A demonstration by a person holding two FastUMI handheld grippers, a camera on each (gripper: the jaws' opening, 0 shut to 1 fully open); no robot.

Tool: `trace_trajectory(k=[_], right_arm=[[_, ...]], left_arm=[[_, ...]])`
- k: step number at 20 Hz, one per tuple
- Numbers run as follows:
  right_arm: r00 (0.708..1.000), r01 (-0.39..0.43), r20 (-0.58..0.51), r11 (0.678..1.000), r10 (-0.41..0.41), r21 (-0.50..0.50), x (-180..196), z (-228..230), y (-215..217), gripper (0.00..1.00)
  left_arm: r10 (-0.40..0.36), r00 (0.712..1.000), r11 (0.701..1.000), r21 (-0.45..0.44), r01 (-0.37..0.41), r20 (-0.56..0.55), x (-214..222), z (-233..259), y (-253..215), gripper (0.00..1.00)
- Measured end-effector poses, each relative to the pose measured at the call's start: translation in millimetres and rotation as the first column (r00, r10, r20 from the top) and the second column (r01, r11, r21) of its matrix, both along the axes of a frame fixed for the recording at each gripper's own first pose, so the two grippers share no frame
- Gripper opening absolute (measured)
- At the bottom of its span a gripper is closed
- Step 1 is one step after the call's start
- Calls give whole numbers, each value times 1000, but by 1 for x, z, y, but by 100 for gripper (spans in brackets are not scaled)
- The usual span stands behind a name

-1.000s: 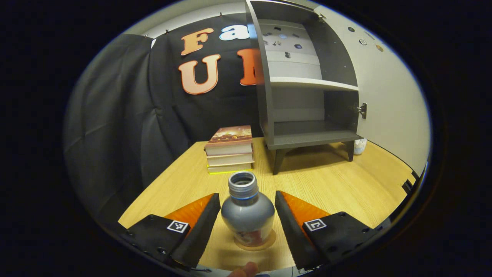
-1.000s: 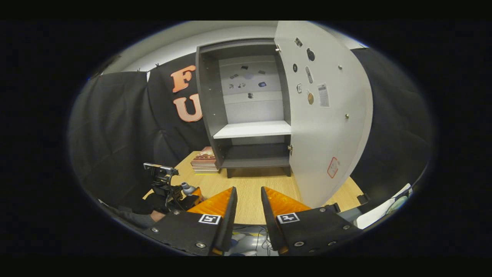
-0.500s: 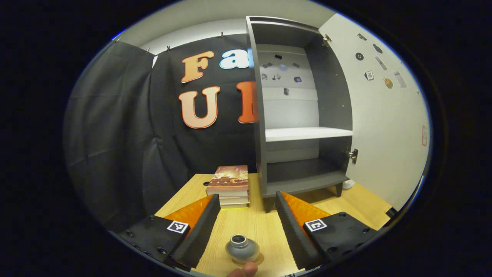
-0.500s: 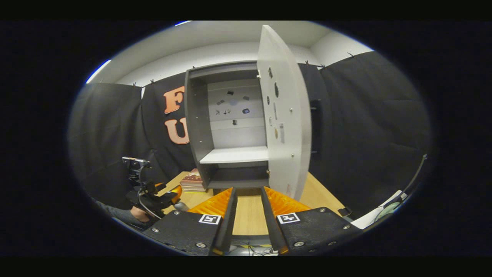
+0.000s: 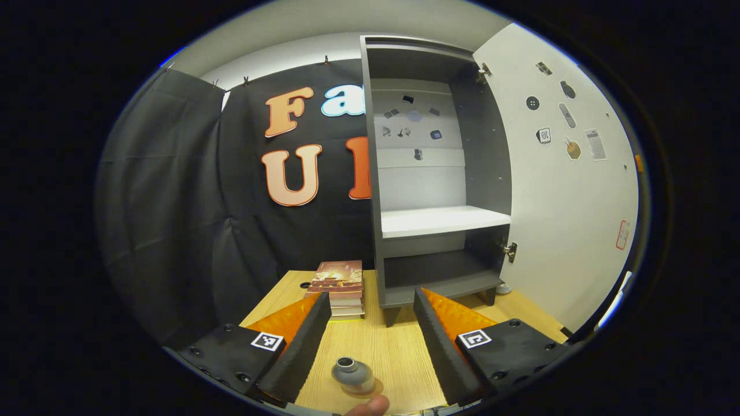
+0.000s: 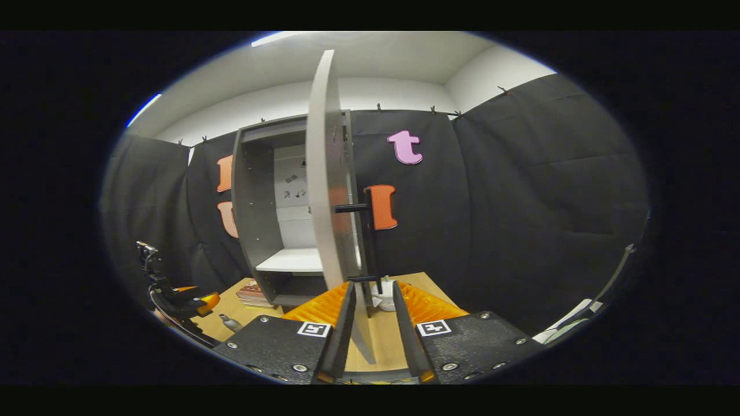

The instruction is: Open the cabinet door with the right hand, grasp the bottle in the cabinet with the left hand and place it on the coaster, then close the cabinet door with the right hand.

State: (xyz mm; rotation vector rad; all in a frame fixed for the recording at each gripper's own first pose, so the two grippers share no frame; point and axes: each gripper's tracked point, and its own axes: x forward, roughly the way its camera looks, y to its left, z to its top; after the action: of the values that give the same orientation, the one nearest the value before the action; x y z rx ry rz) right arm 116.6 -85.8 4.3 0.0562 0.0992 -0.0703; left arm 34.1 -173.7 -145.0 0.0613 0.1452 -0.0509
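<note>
Black screwed tool (image 5: pixel 370 341) plates, square markers

A stack of books (image 5: pixel 339 286) lies on the wooden table (image 5: pixel 381 352), beside a small white cup (image 6: pixel 384 300).

Even overhead light, both views sharp; heavy fisheye bending at edges. Ceiling strip (image 6: pixel 272 39) glares, soft shadow under cabinet (image 5: pixel 439 173).

Wood-grain table (image 5: pixel 393 352); matt metal-look bottle (image 5: pixel 352 374).
</note>
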Motion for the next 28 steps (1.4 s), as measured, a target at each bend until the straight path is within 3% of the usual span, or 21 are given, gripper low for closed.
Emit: trace_trajectory(k=[1,2,7,12,21,22,23,26,27,28], right_arm=[[1000,-5,-3,1000,5,10,0,0,-1,45],[1000,-16,-5,1000,16,21,1,-2,2,41],[999,-39,5,999,39,31,7,-8,2,42],[998,-69,11,997,69,34,10,-7,10,42],[975,-223,1,973,224,50,32,-13,101,42],[972,-235,4,971,235,52,36,-13,111,50],[969,-249,0,967,249,61,39,-14,120,43],[957,-291,-1,955,291,66,50,-15,149,45],[953,-301,0,951,302,69,55,-15,157,39],[949,-315,-5,947,316,70,60,-18,166,47]], left_arm=[[12,1000,1000,5,-12,-6,-2,-1,5,95],[24,1000,1000,10,-24,-7,-4,2,9,94],[76,997,997,27,-76,8,-6,12,28,94],[74,997,997,36,-74,7,-4,11,32,94],[93,995,994,48,-94,25,1,18,63,93],[94,995,994,47,-95,25,3,17,67,93],[96,995,994,50,-97,20,6,16,72,94],[112,993,992,59,-114,36,13,22,91,94],[122,992,990,61,-124,38,15,22,99,94],[128,991,990,60,-130,44,17,24,104,93]])
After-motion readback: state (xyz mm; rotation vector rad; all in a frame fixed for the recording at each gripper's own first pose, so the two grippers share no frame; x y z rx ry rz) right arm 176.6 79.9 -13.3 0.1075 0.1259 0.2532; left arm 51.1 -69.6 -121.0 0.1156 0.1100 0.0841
